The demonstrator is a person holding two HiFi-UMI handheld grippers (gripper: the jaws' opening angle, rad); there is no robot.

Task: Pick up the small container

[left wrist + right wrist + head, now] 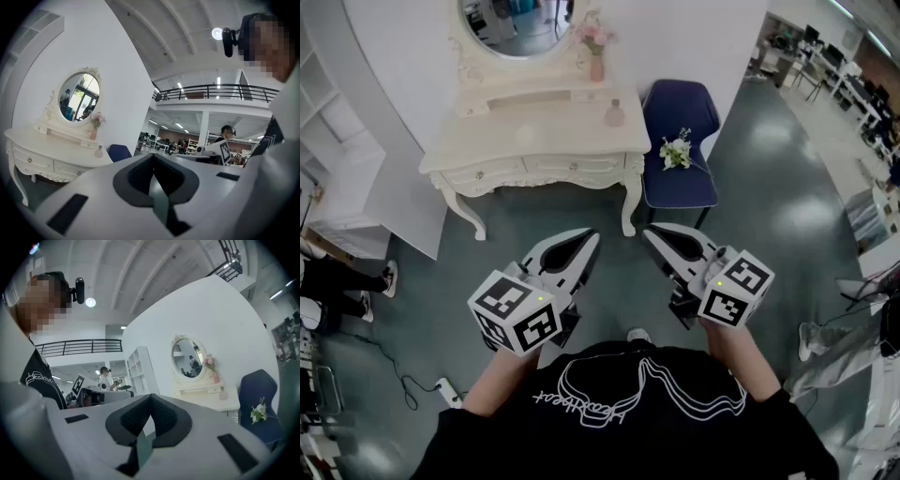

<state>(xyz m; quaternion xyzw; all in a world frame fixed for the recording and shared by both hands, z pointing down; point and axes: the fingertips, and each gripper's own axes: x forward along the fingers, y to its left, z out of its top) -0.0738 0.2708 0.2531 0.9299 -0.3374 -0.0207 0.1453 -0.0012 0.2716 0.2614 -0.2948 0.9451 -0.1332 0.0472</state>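
The small container, a pale pink bottle (614, 113), stands on the right part of the white dressing table (534, 141). It also shows small and far off as the bottle (99, 151) in the left gripper view and the bottle (223, 393) in the right gripper view. My left gripper (591, 236) and right gripper (649, 232) are held close to the body, over the floor well short of the table. Both point towards it. Each has its jaws together with nothing between them, as the left gripper (152, 157) and the right gripper (151, 397) show.
A pink vase with flowers (596, 66) and an oval mirror (517, 23) stand at the table's back. A blue chair (679, 141) with a white bouquet (676, 152) sits right of the table. White shelves (337, 169) stand at left. People stand at both edges.
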